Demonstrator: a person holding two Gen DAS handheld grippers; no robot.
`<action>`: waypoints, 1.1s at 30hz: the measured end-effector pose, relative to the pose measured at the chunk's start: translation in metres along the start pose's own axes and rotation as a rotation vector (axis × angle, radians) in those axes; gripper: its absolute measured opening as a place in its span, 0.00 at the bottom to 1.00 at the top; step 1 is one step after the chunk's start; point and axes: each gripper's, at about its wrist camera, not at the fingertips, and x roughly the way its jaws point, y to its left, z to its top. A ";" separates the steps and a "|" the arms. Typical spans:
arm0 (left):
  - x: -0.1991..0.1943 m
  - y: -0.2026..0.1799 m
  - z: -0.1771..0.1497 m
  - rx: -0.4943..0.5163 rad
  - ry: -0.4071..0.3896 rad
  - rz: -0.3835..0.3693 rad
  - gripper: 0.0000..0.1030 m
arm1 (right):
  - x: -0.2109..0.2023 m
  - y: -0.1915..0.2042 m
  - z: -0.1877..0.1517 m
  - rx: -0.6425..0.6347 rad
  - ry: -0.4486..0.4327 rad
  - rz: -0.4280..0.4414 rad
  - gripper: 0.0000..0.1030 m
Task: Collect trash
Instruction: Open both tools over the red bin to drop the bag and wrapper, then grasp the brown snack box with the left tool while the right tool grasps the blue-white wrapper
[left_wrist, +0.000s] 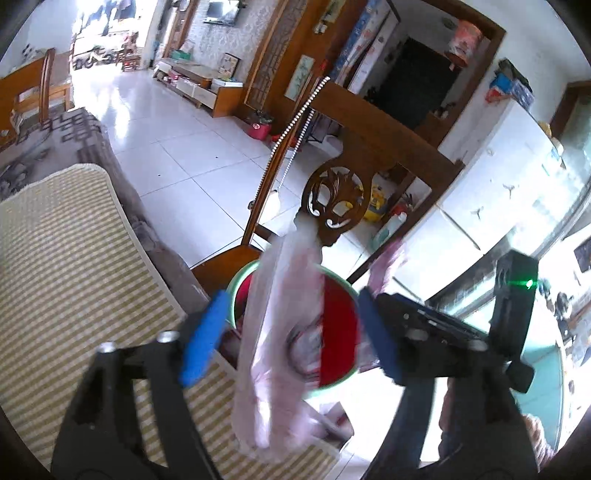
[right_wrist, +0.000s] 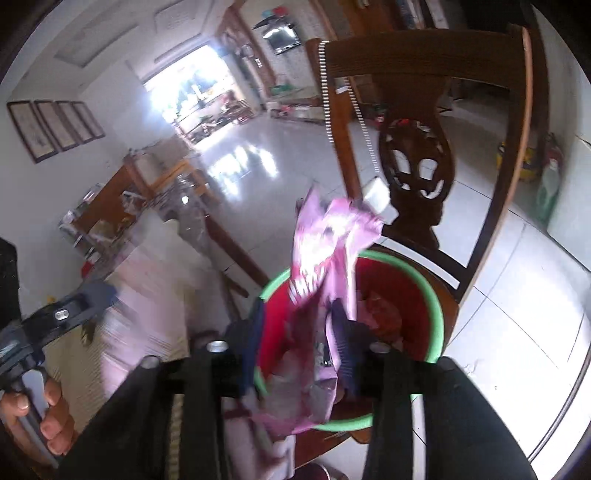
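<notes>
A red basin with a green rim stands on a wooden chair seat. My left gripper is open above it. A blurred pale pink plastic bag hangs loose between its blue pads, touching neither. My right gripper is open over the same basin. A crumpled purple wrapper lies in the gap, close to the right-hand pad, and I see no pinch on it. In the left wrist view the wrapper shows at the right gripper's tip. A hand holds the left tool.
The carved wooden chair back rises just behind the basin. A yellow striped mat covers the surface to the left. A white fridge stands to the right, with a glossy tiled floor beyond.
</notes>
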 end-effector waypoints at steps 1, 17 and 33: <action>0.001 0.005 0.000 -0.012 0.003 -0.007 0.72 | 0.001 -0.002 0.000 0.003 0.002 -0.005 0.50; -0.146 0.285 -0.052 -0.394 -0.109 0.824 0.79 | 0.029 0.038 -0.011 -0.063 0.030 0.024 0.72; -0.153 0.339 -0.082 -0.439 -0.034 0.742 0.47 | 0.011 0.165 0.019 -0.344 -0.007 0.158 0.76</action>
